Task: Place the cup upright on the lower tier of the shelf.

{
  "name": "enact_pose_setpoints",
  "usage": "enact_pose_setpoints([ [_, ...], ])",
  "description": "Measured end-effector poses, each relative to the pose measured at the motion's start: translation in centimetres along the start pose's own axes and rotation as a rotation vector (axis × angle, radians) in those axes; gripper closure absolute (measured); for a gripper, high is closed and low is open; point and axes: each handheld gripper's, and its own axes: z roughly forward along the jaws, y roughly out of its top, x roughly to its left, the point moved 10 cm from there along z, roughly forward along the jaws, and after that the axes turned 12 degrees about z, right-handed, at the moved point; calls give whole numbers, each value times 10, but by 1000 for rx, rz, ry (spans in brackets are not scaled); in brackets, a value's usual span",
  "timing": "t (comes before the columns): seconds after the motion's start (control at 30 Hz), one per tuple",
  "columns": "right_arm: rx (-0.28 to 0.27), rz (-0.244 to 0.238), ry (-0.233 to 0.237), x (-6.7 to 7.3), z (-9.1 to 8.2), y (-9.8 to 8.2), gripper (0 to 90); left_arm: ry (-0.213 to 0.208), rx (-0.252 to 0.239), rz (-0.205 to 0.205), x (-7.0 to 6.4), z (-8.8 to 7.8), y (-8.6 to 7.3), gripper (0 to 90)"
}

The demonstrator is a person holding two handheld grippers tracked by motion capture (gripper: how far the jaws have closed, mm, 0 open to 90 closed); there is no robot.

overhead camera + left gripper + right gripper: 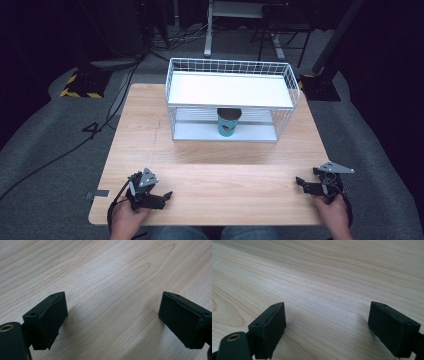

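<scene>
Both claws rest low at the near edge of the wooden table (210, 150): the left gripper (167, 195) at the near left, the right gripper (299, 181) at the near right. Each one is spread wide with nothing between its jaws; I see bare wood there in both gripper views. The teal cup (229, 123) stands upright on the lower shelf of the white wire rack (231, 100), at the far middle, well apart from both. I think the risk is the low upper shelf: a gripper entering too high may hit the wire or tip the cup.
</scene>
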Motion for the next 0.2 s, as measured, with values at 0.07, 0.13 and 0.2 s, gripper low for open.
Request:
enact_pose_setpoints([
  [0.07, 0, 0, 0, 0, 0, 0, 150, 0, 0, -4, 0, 0, 0, 90],
  [0.13, 0, 0, 0, 0, 0, 0, 150, 2, 0, -5, 0, 0, 0, 91],
  [0.2, 0, 0, 0, 0, 0, 0, 150, 2, 0, -5, 0, 0, 0, 91],
])
